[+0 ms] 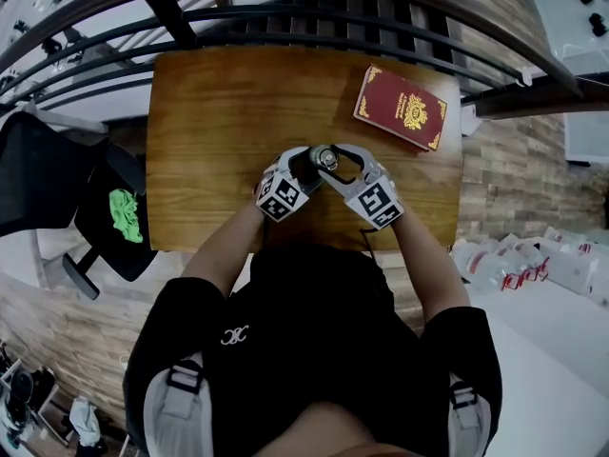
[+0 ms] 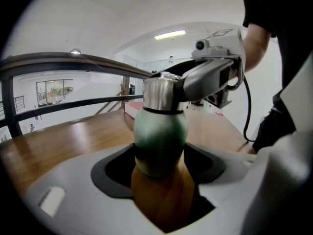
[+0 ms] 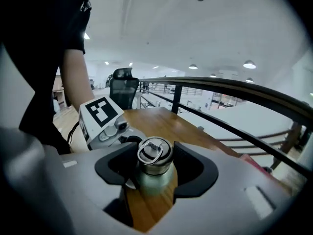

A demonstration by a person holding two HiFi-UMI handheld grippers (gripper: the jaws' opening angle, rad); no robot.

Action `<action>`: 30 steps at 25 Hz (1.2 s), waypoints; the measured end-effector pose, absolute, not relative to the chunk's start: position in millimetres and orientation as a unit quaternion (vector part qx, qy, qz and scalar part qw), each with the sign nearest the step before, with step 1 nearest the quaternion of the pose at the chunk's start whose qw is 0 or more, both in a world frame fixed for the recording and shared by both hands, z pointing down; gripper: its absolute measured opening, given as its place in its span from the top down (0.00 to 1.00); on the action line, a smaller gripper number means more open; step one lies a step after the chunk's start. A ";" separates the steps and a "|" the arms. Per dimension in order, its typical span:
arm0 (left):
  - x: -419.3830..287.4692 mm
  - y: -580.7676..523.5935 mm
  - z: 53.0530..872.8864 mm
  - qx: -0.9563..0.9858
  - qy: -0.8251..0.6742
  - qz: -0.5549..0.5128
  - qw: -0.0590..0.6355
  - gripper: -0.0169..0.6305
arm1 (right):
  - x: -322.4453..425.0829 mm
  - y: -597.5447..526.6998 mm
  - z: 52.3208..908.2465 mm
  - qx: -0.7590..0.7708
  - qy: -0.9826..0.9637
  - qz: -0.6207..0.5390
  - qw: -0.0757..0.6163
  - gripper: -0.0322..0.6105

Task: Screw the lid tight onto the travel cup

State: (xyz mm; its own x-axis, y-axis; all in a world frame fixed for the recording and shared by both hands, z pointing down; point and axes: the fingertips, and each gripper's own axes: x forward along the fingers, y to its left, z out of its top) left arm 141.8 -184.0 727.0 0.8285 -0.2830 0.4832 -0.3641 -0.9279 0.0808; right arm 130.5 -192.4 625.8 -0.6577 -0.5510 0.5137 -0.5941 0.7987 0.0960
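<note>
Both forearms (image 1: 225, 255) are angling inward; the grey two-jaw left gripper (image 1: 304, 167) is clamping the green metal travel cup (image 2: 160, 131), and the matching right gripper (image 1: 337, 160) is gripping its steel ring-topped lid (image 3: 154, 155).

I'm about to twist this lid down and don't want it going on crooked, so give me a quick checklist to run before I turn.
1. Body grip: left gripper shut on the travel cup: ok.
2. Top grip: right gripper shut on the lid: ok.
3. Seating: lid looks level on the cup: ok.
4. Stance: cup upright on the table: ok.
5. Tightness of the lid: cannot tell.
6. Clearance: red booklet lies apart from both grippers: ok.
</note>
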 end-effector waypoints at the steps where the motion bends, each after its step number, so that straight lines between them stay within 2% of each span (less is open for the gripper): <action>1: 142.5 -182.8 727.2 0.952 -0.171 0.239 0.085 0.41 | 133.0 -191.3 625.6 0.336 -0.906 0.049 0.253 0.58; 5: 142.6 -181.6 728.1 0.950 -0.177 0.242 0.084 0.41 | 138.4 -189.9 626.1 0.407 -0.887 0.074 0.207 0.59; 15: 139.7 -181.9 735.7 0.934 -0.222 0.254 0.115 0.42 | 142.9 -190.9 635.3 0.502 -0.843 0.117 0.156 0.59; 19: 131.9 -177.5 733.9 0.921 -0.253 0.257 0.149 0.42 | 139.6 -185.9 628.1 0.485 -0.851 0.099 0.176 0.58; 26: 94.3 -173.8 689.3 0.912 -0.327 0.201 0.143 0.42 | 158.0 -182.1 577.9 0.474 -0.870 0.076 0.114 0.58; 30: 59.9 -178.3 643.2 0.889 -0.405 0.169 0.129 0.57 | 168.3 -189.3 534.5 0.486 -0.869 0.071 0.058 0.59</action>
